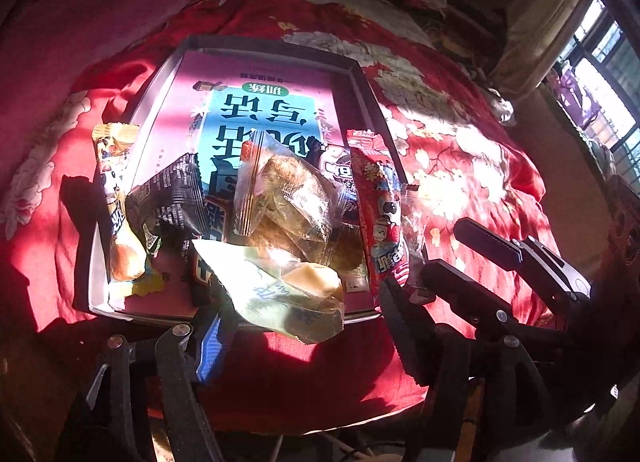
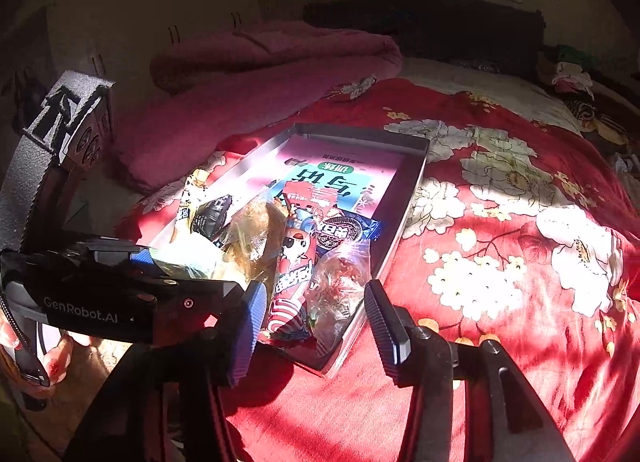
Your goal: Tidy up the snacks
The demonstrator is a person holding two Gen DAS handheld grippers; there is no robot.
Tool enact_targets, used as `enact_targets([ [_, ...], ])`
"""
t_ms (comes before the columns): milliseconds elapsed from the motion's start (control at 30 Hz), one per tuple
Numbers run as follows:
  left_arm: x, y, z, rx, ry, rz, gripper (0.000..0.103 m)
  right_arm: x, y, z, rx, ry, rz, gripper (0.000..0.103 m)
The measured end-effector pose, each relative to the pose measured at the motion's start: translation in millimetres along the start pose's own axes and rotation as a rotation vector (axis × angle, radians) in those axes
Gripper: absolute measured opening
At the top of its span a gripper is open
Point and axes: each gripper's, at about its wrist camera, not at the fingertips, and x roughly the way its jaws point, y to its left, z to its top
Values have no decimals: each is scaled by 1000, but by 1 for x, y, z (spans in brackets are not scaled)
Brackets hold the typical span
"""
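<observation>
Snacks sit piled in the near end of a shallow grey tray on a red floral bedspread; far half of the tray is bare except for a pink and blue booklet lining the bottom. Left wrist view, lower centre: pale wrapped pastry hangs over the tray's near rim, right between the left gripper fingers, which stand spread with no pad visibly pressing it, so it looks loose. Right wrist view, bottom centre: right gripper also spread, straddling the tray's near corner; red cartoon stick pack and clear crinkly bag lie just ahead between its fingers, not pinched. Red pack's long axis runs away from the camera, roughly in line with the fingers, so a straight push forward should bracket it; right hand is nearer to it, left hand nearer to the pastry. Other items: blue cookie pack mid frame behind the red one, black printed pack and yellow stick pack at left, clear bag of brownish cake centre. Wrappers are glossy, overlapping, partly washed out by sun. Pile looks unsorted; judgement, sorting is early.
</observation>
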Motion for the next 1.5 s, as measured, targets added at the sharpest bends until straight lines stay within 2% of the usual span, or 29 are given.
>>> enact_targets([
  [233, -14, -2, -1, 0, -40, -3, 77, -7, -7, 1, 34, -27, -18, 63],
  [300, -19, -4, -1, 2, -51, -4, 77, -12, -8, 1, 44, -40, -18, 69],
  [600, -34, -7, -2, 3, -92, -3, 80, -25, -7, 4, 44, -69, -42, 77],
  [833, -35, -3, -3, -6, -94, 11, 80, -27, -4, 3, 32, -68, -51, 79],
  [1200, -18, 17, -7, -28, -41, 133, 80, -14, 1, -2, 7, -12, -65, 79],
  [1500, -8, 23, -8, -34, -25, 163, 80, -9, 3, -7, -1, 13, -72, 79],
])
